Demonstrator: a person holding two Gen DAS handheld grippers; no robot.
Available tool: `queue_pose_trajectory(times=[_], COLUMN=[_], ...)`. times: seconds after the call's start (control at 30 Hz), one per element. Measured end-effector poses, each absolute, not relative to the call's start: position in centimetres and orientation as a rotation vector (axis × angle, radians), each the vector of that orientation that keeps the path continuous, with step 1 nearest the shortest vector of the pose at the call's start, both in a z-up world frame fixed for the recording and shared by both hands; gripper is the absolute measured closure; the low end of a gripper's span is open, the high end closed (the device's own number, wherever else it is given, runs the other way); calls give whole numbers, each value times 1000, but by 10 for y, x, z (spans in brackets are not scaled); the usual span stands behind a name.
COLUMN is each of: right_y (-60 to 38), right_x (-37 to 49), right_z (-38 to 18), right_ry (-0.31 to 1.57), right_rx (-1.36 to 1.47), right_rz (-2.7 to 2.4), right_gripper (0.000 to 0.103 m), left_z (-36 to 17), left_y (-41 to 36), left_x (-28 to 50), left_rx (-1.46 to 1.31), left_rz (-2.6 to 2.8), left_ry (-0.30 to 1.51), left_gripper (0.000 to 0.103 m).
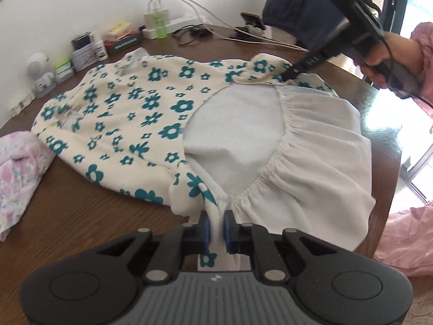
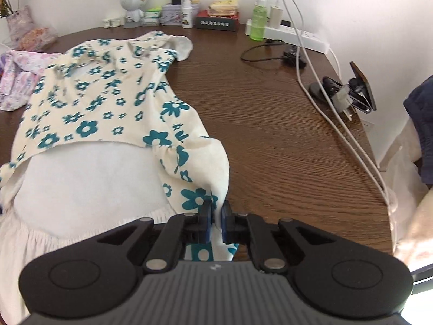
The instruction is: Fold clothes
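The left claw (image 1: 216,226) is pinching the near corner of a cream garment with teal flowers (image 1: 130,103), which is lying spread on the brown desk (image 1: 89,216). At the far right, a hand (image 1: 392,54) is pressing the right claw (image 1: 289,74) onto the garment's far corner.

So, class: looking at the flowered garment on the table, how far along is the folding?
Done: the flowered garment lies spread on the table, waist opening facing the camera. In hand: the left gripper and right gripper are each shut on a waistband corner. Left: every fold; none shows yet. The pink garment lies beside it.
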State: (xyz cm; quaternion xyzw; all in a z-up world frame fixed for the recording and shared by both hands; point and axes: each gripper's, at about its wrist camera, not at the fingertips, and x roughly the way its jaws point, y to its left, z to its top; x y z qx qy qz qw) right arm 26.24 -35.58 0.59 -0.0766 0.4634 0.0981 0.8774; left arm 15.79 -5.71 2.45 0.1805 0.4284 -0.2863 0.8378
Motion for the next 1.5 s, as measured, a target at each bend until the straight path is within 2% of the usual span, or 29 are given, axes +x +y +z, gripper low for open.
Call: queue_pose_trajectory(times=[0.07,0.13,0.23,0.37,0.5,0.73,0.87,1.0,1.07,1.17,1.2,1.23,1.3,1.5], right_y=[-363,-361,-347,-302,-252,-186,-175,-174,-174,-177,-178,-180,-183,-206], right_x=[270,262,241,211,187,168,167,170,169,169,169,167,165,154], right_z=[15,34,57,55,30,18,8,-1,-4,-9,-11,-11,-11,-9], right_ry=[972,909,832,806,835,886,913,933,943,964,972,967,957,950], right_rx=[-180,-212,-220,-205,-195,-204,-217,-228,-236,-236,-235,-242,-256,-256], right_rz=[158,164,250,470,643,755,740,724,733,770,783,789,800,825], right_gripper=[85,60,58,55,52,41,40,41,44,66,74,77,81,85], left_z=[28,39,50,60,60,44,30,19,14,11,11,10,8,4], left_y=[-73,-60,-38,-9,14,15,13,7,3,-1,-2,-3,-9,-20], left_x=[151,160,182,224,265,323,352,363,365,367,367,366,362,330], left_rx=[397,369,358,326,268,211,152,167,189,212,216,220,279,397], left_rz=[-638,-602,-478,-314,-193,-129,-103,-95,-98,-98,-103,-116,-134,-194], left_ry=[892,871,852,854,859,868,902,909,908,905,906,912,909,871], left_gripper=[82,71,50,47,36,36,36,39,49,58,68,83,94,96])
